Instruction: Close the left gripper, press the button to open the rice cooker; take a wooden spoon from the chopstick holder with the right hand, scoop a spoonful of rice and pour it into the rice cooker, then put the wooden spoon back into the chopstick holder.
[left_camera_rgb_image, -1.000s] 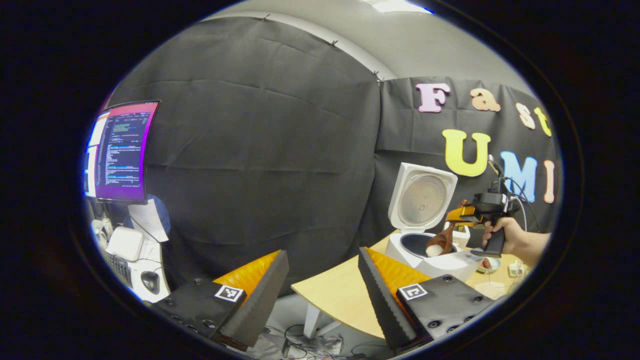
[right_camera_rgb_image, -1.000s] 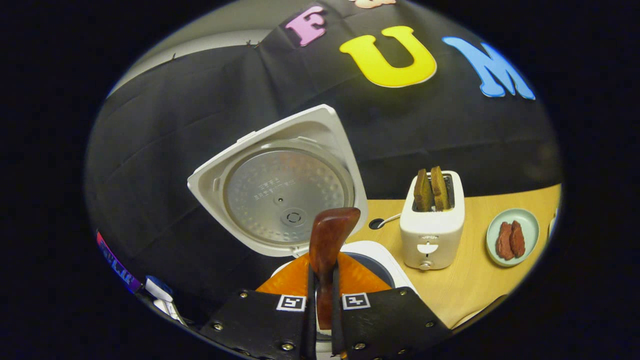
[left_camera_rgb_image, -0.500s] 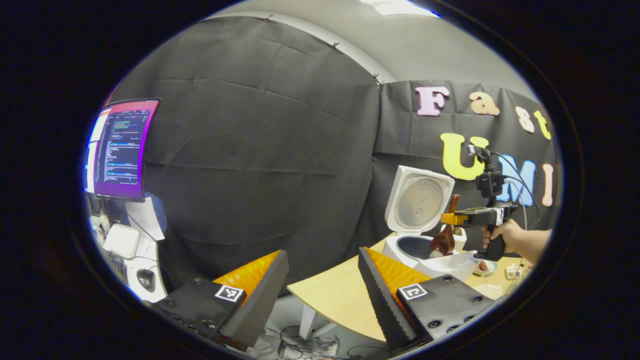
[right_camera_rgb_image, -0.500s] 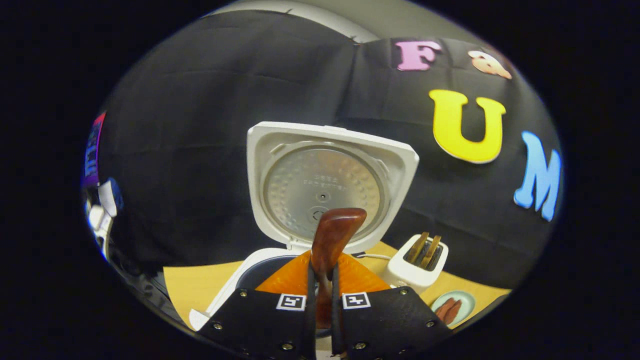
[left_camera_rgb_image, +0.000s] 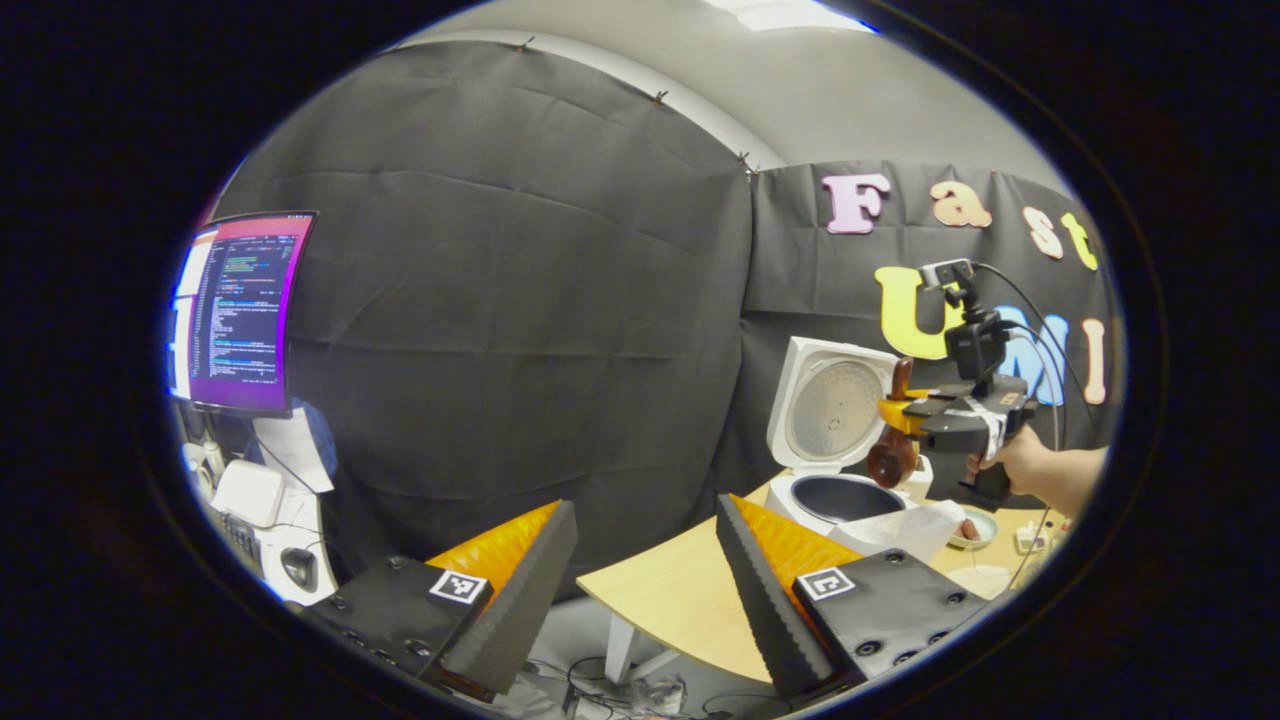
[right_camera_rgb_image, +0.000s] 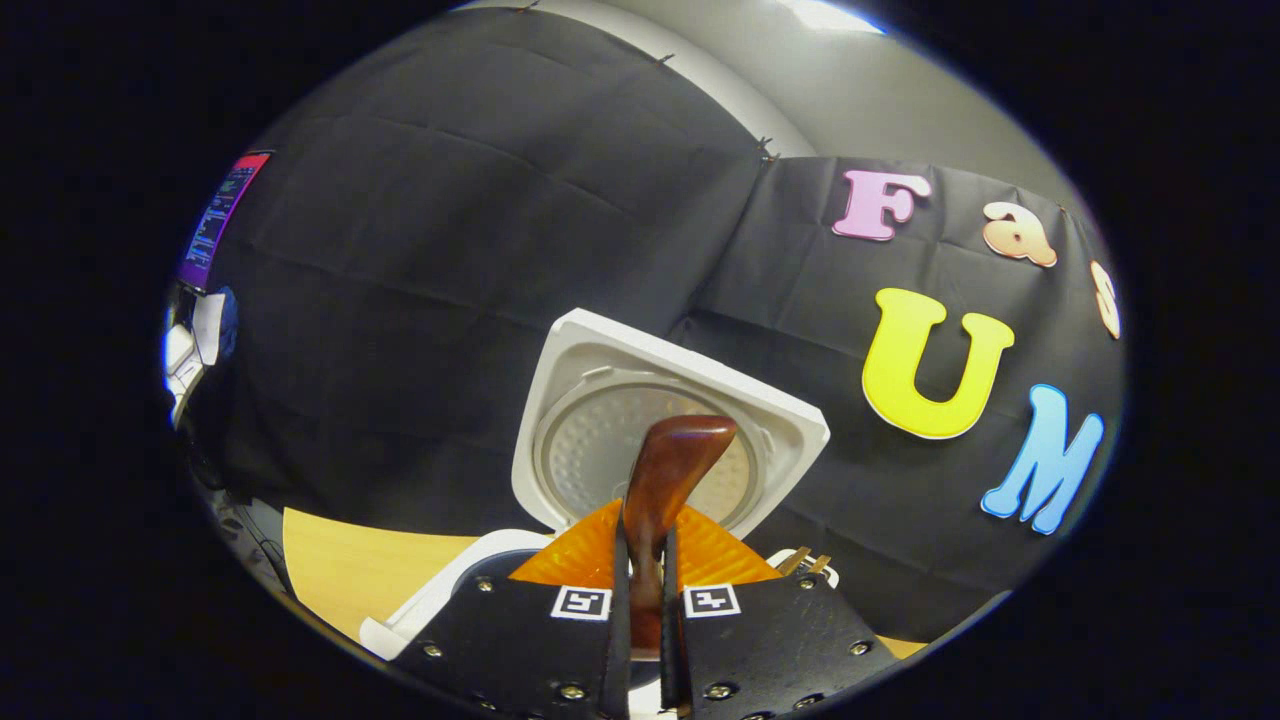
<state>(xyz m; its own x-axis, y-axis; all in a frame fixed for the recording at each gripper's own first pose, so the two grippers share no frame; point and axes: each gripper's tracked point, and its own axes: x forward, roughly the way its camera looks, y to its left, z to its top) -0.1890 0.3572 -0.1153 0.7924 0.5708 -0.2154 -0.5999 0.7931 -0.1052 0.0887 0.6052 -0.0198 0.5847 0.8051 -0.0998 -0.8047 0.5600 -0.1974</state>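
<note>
The white rice cooker (left_camera_rgb_image: 838, 500) stands open on the table, its lid (left_camera_rgb_image: 830, 405) upright and the dark pot showing. In the left gripper view a hand holds my right gripper (left_camera_rgb_image: 895, 412) just above the pot, shut on the wooden spoon (left_camera_rgb_image: 889, 462), whose dark bowl hangs over the cooker's rim. The right gripper view has that gripper (right_camera_rgb_image: 641, 545) clamped on the spoon's handle (right_camera_rgb_image: 668, 465), which rises in front of the lid (right_camera_rgb_image: 600, 400), with the cooker body (right_camera_rgb_image: 450, 590) below. My left gripper (left_camera_rgb_image: 645, 515) hangs open and apart from the table, to the cooker's left.
A lit monitor (left_camera_rgb_image: 240, 310) and desk clutter (left_camera_rgb_image: 250, 495) sit far left. The wooden table (left_camera_rgb_image: 680, 590) ends in a rounded edge near my left fingers. A small plate (left_camera_rgb_image: 975, 527) lies right of the cooker. A toaster's top (right_camera_rgb_image: 805, 562) peeks behind my right fingers.
The right gripper has risen and tilted upward, lifting the spoon's bowl out of the pot. The white rice seen on the spoon a second ago is gone. The left gripper barely moved.
</note>
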